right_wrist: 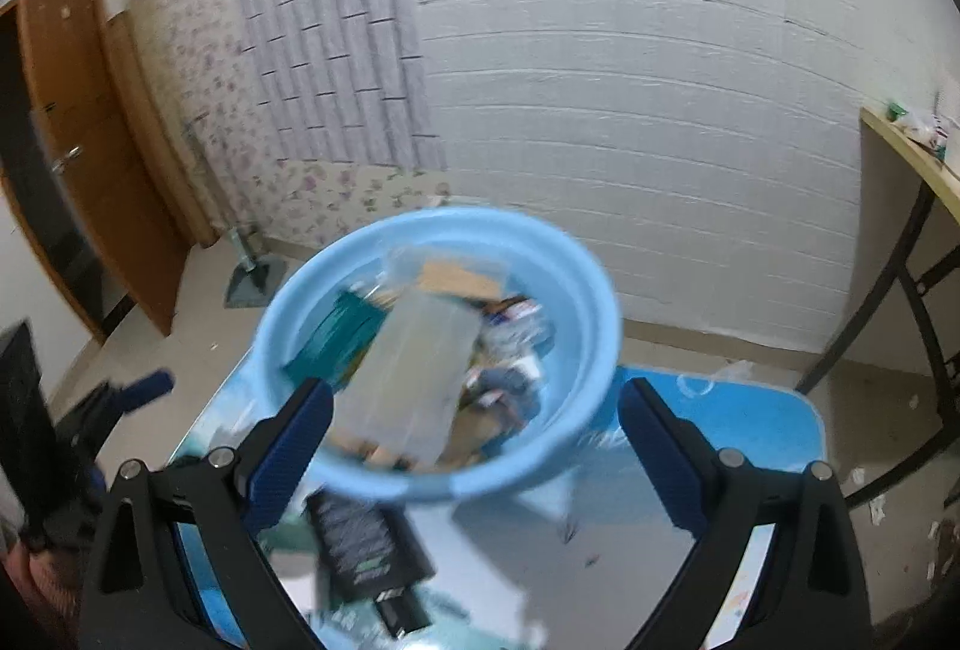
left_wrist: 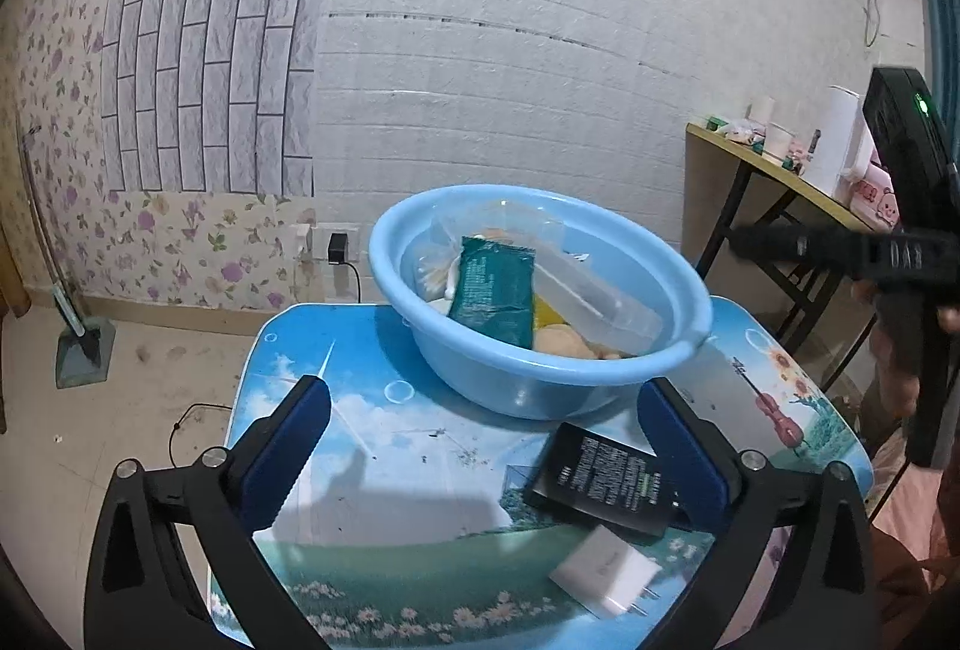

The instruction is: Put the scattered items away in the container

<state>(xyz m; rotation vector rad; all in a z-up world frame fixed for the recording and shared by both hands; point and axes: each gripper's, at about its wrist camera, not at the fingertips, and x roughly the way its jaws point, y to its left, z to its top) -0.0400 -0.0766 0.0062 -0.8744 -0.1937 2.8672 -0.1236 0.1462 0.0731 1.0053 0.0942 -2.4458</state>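
Basin (left_wrist: 540, 344) sits mid-tabletop (left_wrist: 360, 470), already holding packets; black box (left_wrist: 606, 476) and white plug (left_wrist: 606, 569) lie just before it, uncollected. Left gripper (left_wrist: 480, 446) and right gripper (right_wrist: 474, 446) hold jaws wide, empty, seemingly ready for another pick.

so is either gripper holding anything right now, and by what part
Nothing is held. The left gripper and the right gripper both stand wide open with nothing between their pads; the black box lies free on the table.
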